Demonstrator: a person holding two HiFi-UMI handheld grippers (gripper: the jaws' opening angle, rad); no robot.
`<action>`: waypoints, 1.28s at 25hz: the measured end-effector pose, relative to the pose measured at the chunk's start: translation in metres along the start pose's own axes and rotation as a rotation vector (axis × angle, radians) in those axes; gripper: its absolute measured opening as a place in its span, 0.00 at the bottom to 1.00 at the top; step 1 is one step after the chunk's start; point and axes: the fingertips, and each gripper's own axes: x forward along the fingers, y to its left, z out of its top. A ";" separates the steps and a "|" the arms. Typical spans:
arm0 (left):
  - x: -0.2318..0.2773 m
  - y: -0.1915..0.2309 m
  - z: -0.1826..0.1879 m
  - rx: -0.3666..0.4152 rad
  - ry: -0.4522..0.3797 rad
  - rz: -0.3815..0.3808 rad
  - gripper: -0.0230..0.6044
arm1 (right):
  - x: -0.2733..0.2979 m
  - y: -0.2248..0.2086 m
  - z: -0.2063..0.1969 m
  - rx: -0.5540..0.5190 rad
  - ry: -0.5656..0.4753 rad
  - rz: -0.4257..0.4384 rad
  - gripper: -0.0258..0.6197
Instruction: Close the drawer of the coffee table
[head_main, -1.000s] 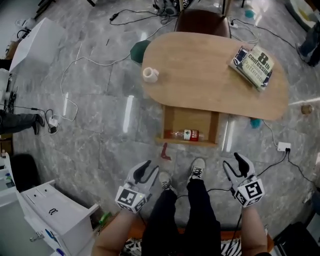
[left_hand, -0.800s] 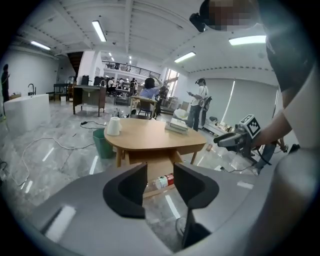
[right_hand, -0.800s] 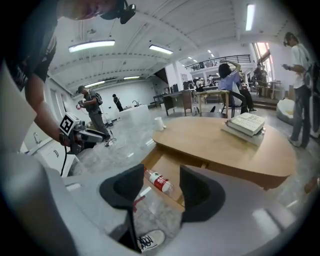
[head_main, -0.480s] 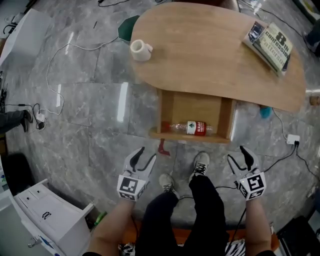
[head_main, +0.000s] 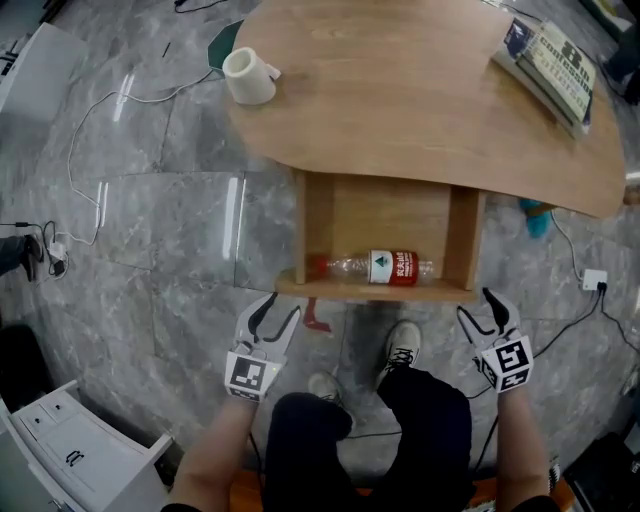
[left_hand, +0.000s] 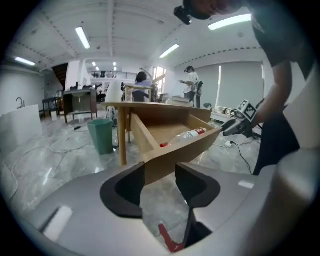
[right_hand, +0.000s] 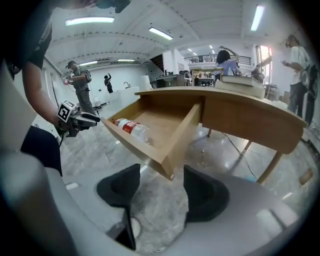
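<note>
Drawer (head_main: 375, 290) was found open, bottle (head_main: 375, 267) inside. Left gripper (head_main: 277, 312) fingers were spread, empty; right gripper (head_main: 480, 310) fingers were opening, empty.

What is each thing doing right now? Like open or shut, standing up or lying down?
drawer: pulled out, open
bottle: lying on its side inside the drawer, capped
cup: standing on the table top, it seems upright
book: closed, lying flat on the table top
left gripper: jaws apart, holding nothing
right gripper: jaws opening, holding nothing
</note>
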 end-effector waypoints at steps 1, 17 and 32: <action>-0.003 0.001 -0.001 0.006 -0.021 0.001 0.37 | 0.005 0.000 -0.004 -0.014 0.001 0.003 0.44; 0.034 0.035 -0.006 0.050 -0.263 -0.019 0.50 | 0.051 0.001 0.006 -0.136 -0.181 -0.022 0.45; 0.029 0.030 0.021 0.170 -0.313 -0.087 0.45 | 0.044 0.008 0.021 -0.140 -0.291 -0.011 0.45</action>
